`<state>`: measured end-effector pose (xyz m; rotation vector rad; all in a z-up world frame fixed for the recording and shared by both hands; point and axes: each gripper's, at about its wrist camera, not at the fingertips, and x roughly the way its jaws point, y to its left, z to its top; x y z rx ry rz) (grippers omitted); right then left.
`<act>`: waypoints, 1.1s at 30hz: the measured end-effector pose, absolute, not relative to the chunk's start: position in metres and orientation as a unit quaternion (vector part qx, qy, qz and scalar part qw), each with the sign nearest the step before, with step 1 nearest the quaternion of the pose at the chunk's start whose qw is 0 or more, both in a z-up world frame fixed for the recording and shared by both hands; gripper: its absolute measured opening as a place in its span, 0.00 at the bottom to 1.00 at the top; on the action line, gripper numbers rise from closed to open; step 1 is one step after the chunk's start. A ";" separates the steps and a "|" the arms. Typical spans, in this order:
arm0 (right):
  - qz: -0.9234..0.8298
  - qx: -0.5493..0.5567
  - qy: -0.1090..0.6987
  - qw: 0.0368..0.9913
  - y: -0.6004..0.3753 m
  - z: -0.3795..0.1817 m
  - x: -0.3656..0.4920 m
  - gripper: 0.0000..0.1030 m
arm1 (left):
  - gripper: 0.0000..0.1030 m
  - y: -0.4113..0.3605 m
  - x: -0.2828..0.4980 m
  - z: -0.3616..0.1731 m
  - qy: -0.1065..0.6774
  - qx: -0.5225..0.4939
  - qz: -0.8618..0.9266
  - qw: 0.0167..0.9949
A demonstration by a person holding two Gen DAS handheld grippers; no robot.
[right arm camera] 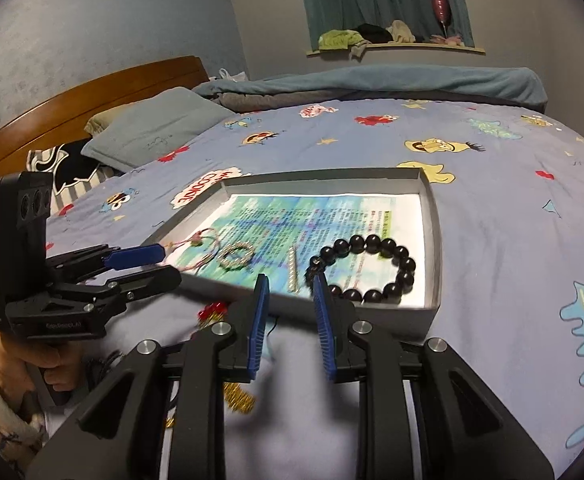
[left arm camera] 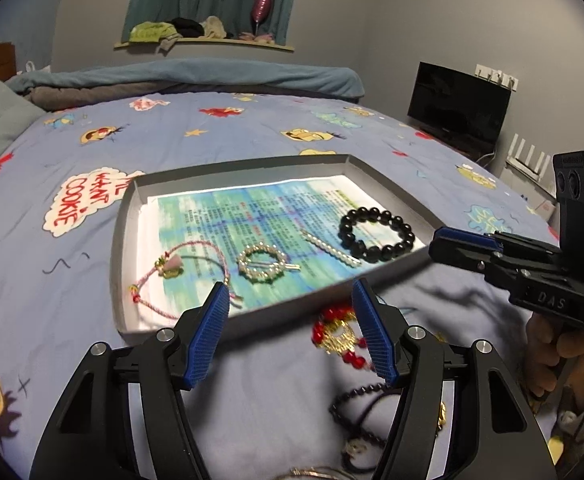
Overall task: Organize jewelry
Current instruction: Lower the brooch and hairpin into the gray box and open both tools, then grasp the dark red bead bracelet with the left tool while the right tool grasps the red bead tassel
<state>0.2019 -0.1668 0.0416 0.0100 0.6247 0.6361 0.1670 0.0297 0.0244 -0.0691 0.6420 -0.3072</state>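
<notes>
Both claws hang spread and empty above the cartoon-print bedspread (left arm camera: pixel 251 128), just short of the grey tray's (left arm camera: pixel 125 216) near wall. From its own camera the left gripper (left arm camera: pixel 289 300) shows blue pads wide apart, with nothing between them but the tray edge and a red-and-gold beaded piece (left arm camera: pixel 338 332) lying on the cover outside the tray; that piece is blurred, so its shape is hard to read. Nearer the lens a dark beaded strand (left arm camera: pixel 356 396) is partly hidden behind the left gripper's right finger, and a thin pale chain (left arm camera: pixel 312 472) is cut off by the bottom edge. The right gripper (right arm camera: pixel 289 294) has its pads parted more narrowly, gripping nothing; seen from the left camera it reaches in from the right, over the tray's near right corner. Inside the tray, on a green-and-blue printed sheet (left arm camera: pixel 251 208) whose text is too smeared to read, lie a pink cord bracelet (left arm camera: pixel 179 268) at the left, a round pearl hair clip (left arm camera: pixel 261 262), a straight pearl clip (left arm camera: pixel 330 248) and a black bead bracelet (left arm camera: pixel 376 234) at the right, each apart from the next. In the right view the straight clip's near end is hidden behind that gripper's fingers, and some gold trinkets (right arm camera: pixel 237 398) below them are only a blur.
</notes>
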 end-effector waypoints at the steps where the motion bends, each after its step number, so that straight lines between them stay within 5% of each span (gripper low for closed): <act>1: 0.307 0.004 0.304 0.902 -0.167 0.040 0.199 0.30 | 0.63 0.029 0.165 0.024 0.314 -0.034 -0.151 0.937; 13: 0.329 -0.028 0.330 0.884 -0.152 0.024 0.182 0.31 | 0.61 0.028 0.138 0.005 0.346 -0.036 -0.179 0.920; 17: 0.325 -0.022 0.331 0.886 -0.154 0.025 0.184 0.32 | 0.42 0.023 0.136 -0.004 0.368 -0.029 -0.202 0.907; 21: 0.325 -0.024 0.331 0.886 -0.154 0.024 0.185 0.32 | 0.39 0.018 0.138 -0.013 0.388 -0.025 -0.214 0.896; 26: 0.326 -0.028 0.332 0.885 -0.153 0.022 0.185 0.32 | 0.09 0.015 0.134 -0.011 0.381 -0.022 -0.227 0.896; 33: 0.336 -0.026 0.333 0.881 -0.147 0.023 0.182 0.32 | 0.06 0.023 0.120 0.015 0.328 -0.039 -0.235 0.914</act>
